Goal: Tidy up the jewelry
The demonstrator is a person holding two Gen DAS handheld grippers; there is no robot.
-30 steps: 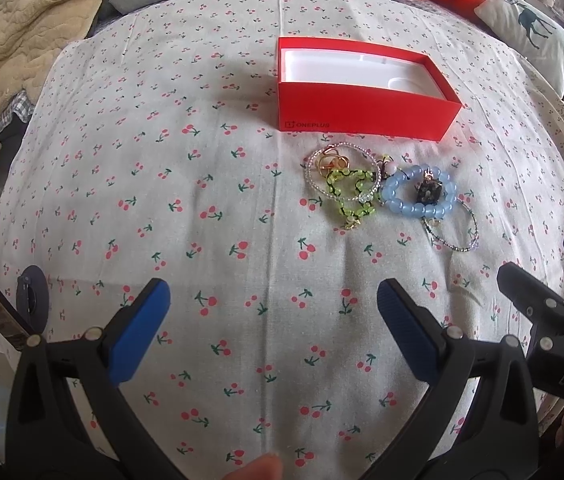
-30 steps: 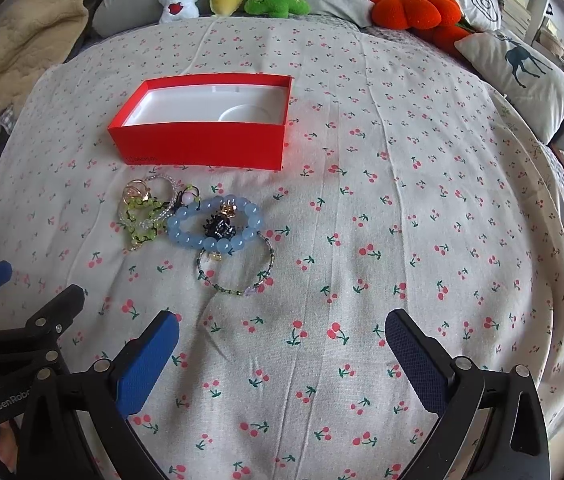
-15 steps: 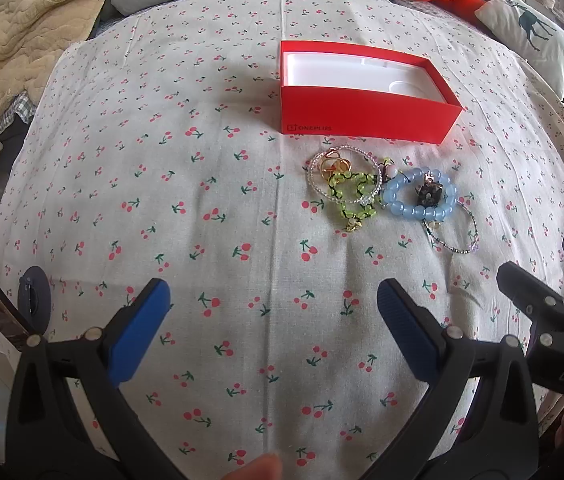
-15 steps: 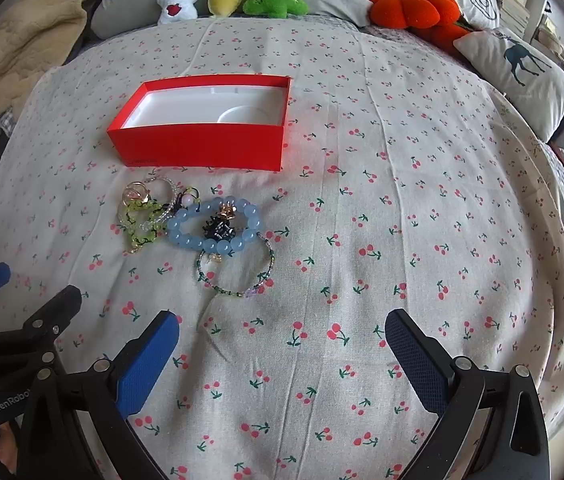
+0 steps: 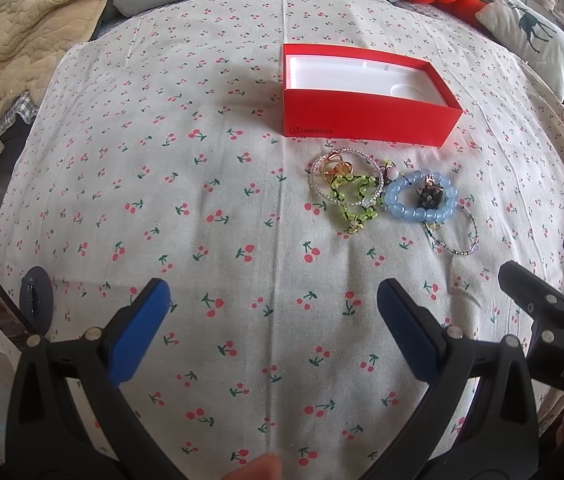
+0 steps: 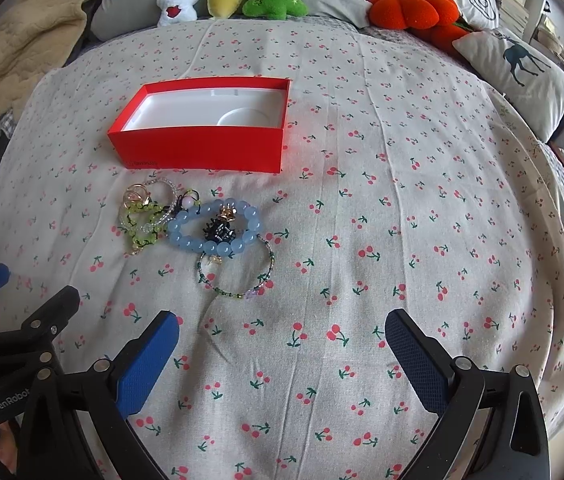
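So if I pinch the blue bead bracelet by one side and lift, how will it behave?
The blue bracelet is separate round beads on a string, so it will probably sag, not stay a hoop. Its glossy beads may slip between pads. The thin bracelet touches its near edge, so that might drag along.

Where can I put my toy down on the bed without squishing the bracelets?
Left of the red box and the bracelet pile, the cherry sheet is bare. Right of the blue bead bracelet it is bare too. Just in front of the box is crowded.
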